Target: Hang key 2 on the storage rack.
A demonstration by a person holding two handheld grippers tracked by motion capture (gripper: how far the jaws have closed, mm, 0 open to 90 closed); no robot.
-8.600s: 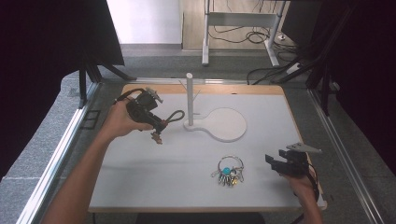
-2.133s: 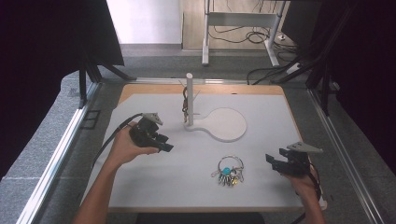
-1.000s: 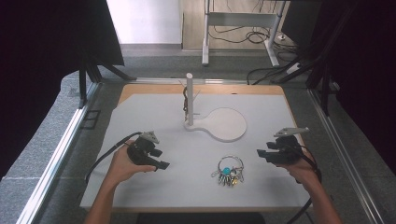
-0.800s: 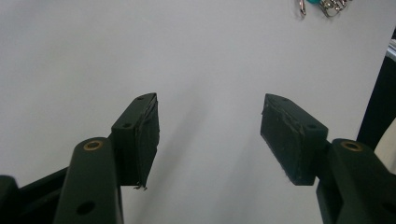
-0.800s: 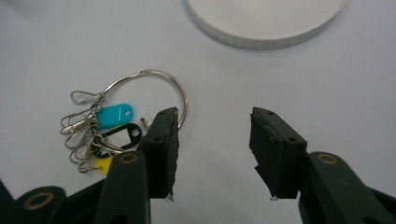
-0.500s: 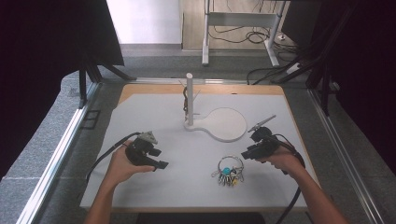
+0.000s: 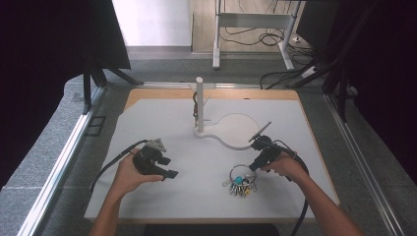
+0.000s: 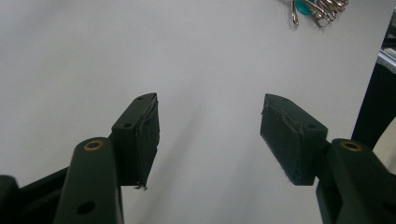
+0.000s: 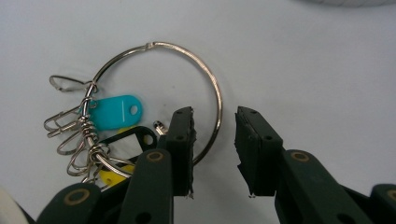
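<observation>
Your right gripper (image 7: 254,163) sits right of centre in the high view, tipped down onto the key ring (image 7: 241,173) that lies on the white table (image 7: 162,118) in the lower middle of the frame. In the right gripper view the large wire ring (image 9: 187,70) loops across the upper centre, and its right-hand arc runs down through the gap between your two fingers (image 9: 180,140), which stand a little apart on either side of the wire and have not closed on it. A teal tag (image 9: 112,112), a yellow tag (image 9: 114,177) and a cluster of small clips (image 9: 70,140) hang off the ring at the left of that frame. Your left gripper (image 7: 169,172) rests lower left of centre in the high view, held low over bare table, well apart from the key ring. In the left gripper view its fingers (image 8: 140,135) are spread wide with nothing between them, and a bit of the key bunch (image 8: 317,7) peeks in at the top right edge. Above centre in the high view a white stand (image 7: 199,103) rises upright, its round base plate (image 7: 238,128) spreading to the right, near your right gripper.
</observation>
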